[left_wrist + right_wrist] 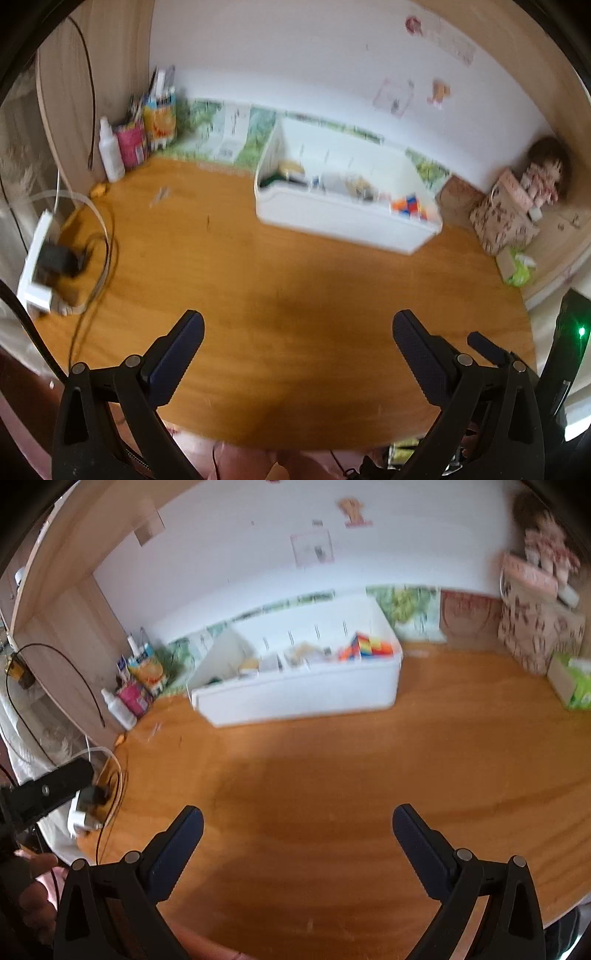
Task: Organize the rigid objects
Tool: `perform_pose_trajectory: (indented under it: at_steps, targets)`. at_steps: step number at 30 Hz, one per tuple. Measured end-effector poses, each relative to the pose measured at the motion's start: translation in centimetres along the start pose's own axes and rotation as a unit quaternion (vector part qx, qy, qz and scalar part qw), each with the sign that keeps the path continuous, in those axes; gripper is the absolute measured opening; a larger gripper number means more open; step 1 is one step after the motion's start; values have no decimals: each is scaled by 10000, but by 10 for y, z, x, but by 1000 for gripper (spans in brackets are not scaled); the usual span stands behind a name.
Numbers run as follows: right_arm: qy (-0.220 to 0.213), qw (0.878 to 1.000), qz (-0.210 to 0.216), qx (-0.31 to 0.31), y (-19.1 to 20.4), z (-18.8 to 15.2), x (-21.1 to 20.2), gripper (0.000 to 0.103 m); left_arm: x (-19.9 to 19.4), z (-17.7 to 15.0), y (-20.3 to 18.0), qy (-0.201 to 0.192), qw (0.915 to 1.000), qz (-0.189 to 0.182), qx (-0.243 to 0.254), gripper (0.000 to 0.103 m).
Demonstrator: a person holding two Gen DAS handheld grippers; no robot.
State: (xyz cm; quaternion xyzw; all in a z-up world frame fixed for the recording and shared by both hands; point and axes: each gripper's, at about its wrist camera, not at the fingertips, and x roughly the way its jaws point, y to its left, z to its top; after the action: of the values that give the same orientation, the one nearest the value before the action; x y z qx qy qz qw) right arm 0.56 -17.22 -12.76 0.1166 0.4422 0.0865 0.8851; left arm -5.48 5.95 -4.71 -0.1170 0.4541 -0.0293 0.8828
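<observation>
White organizer bin (295,698) sits well apart; both tongs (297,332) (297,825) gape wide, empty.

I can read no text anywhere, since both views are blurred; the pink carton (131,143) and the orange carton (159,120) at the far left of the desk carry print, but I make out no letters on them; the papers stuck on the wall (393,93) show only smudged marks; the patterned gift bag (532,635) at the far right has a repeated design and no words I can make out.
</observation>
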Motion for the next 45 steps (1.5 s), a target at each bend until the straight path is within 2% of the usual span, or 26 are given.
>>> perform_pose_trajectory:
  at_steps: [2,5,13,21,28,31,36,38,45]
  targets:
    - [162,9999,-51,16,-3,-11,2,103,3,-11,-3,204,9998,28,-38,102]
    - [396,9989,-243,-65,-5,-21,-2,103,1,-16,-10,251,9997,14,-79,102]
    - [86,9999,-87,72,-16,-6,-36,103,-17,-13,-30,-121,9999,-38,103,102]
    - [49,9999,120,25,-15,11,-57,103,-29,3,-40,-486,9987,13,145,102]
    - [-231,9993,89,-285,-10,29,-86,103,-48,18,-43,-825,9965,-38,-119,102]
    - [-310,9989,98,-348,-9,33,-99,103,-57,19,-56,-1091,9939,122,63,102]
    - [-595,9966,-248,-519,-1,30,-118,103,-71,19,-68,-1377,9890,449,315,102]
    - [-703,9958,-341,-486,-2,29,-122,103,-74,17,-71,-1411,9876,525,440,102]
    - [-695,9960,-280,-484,2,20,-123,103,-80,5,-77,-1432,9845,822,594,102]
